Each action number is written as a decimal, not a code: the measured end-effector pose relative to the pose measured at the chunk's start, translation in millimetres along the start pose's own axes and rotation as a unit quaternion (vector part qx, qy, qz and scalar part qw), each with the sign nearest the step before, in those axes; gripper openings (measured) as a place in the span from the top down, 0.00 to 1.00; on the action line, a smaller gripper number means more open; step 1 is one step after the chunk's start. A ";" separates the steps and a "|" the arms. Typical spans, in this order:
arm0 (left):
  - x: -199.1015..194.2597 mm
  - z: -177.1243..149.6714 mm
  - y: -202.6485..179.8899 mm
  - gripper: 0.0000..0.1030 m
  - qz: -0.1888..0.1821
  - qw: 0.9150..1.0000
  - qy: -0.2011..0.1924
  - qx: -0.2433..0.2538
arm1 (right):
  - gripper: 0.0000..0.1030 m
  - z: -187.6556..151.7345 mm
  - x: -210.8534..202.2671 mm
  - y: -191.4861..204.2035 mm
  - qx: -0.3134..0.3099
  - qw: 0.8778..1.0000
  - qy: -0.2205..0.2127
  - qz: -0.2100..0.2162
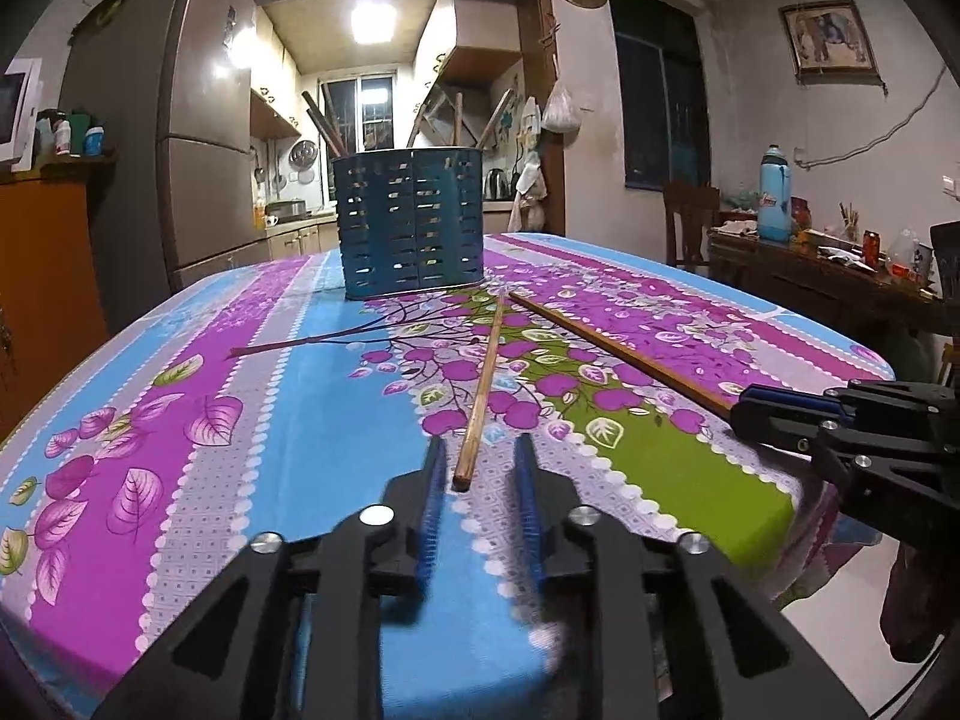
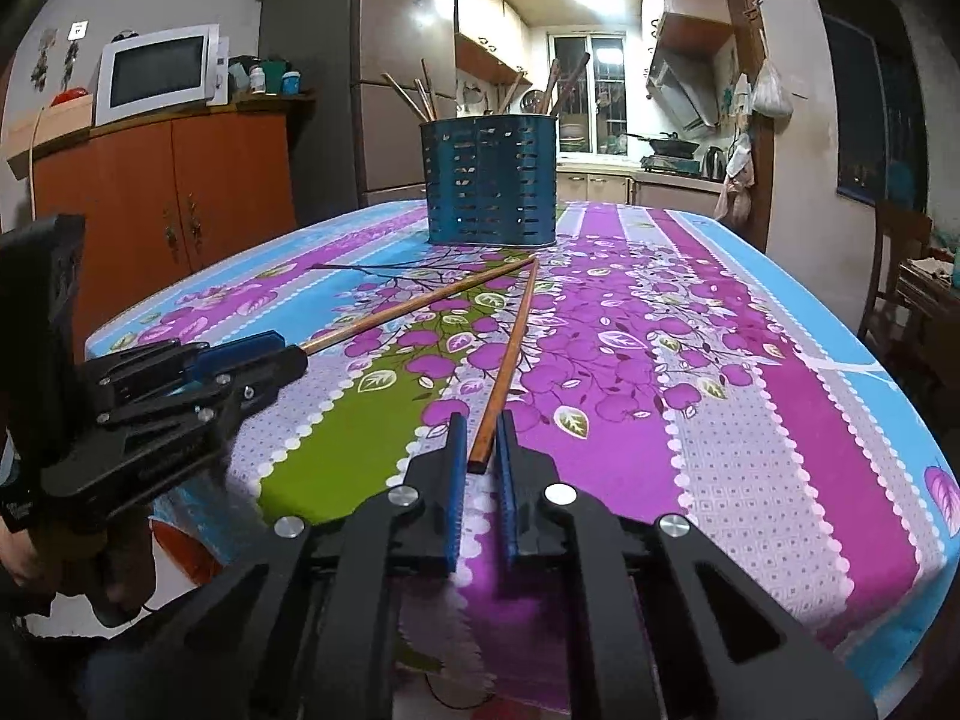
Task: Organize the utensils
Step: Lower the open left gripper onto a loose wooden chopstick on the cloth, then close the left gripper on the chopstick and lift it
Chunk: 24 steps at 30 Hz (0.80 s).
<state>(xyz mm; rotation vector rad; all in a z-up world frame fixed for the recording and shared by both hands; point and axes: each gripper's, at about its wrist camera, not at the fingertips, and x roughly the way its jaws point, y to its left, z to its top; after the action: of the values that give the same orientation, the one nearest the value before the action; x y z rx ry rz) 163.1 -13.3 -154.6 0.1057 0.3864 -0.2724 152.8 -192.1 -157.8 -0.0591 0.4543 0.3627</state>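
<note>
Two wooden chopsticks lie on the flowered tablecloth and fan out towards me from a blue perforated utensil holder [image 1: 414, 222] [image 2: 489, 186] that has several chopsticks standing in it. The lighter chopstick [image 1: 483, 384] [image 2: 414, 306] has its near end between the fingers of my left gripper [image 1: 480, 441] [image 2: 294, 354]. Those jaws are open, and a gap shows on both sides of the stick. My right gripper [image 2: 482, 417] [image 1: 744, 402] is shut on the near end of the darker chopstick [image 2: 510, 360] [image 1: 618, 348]. Both grippers sit low over the cloth.
The table [image 1: 288, 420] drops off at the near right edge in the left wrist view. An orange cabinet [image 2: 180, 198] with a microwave [image 2: 159, 72] stands at the left beside a fridge [image 1: 198, 120]. At the right is a cluttered side table [image 1: 828, 264] with a chair.
</note>
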 end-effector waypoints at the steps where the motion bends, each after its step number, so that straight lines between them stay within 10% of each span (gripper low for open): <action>1: 0.4 -0.2 0.3 0.69 -0.001 1.000 -0.001 0.000 | 0.92 0.7 0.3 -0.3 0.001 1.000 0.000 0.000; 22: 6.1 -5.3 5.0 0.70 -0.021 0.999 -0.033 0.010 | 0.91 -2.7 1.4 3.5 0.013 1.000 -0.018 -0.017; 24: 5.1 -4.9 3.6 0.90 -0.017 0.999 -0.030 0.010 | 0.92 -2.8 1.3 2.9 0.020 0.999 -0.021 -0.017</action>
<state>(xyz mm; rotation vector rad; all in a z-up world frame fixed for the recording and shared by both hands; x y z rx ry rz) 166.9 -10.4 -160.9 0.1101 0.3261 -0.3127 151.7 -189.4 -160.8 -0.0196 0.4187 0.3198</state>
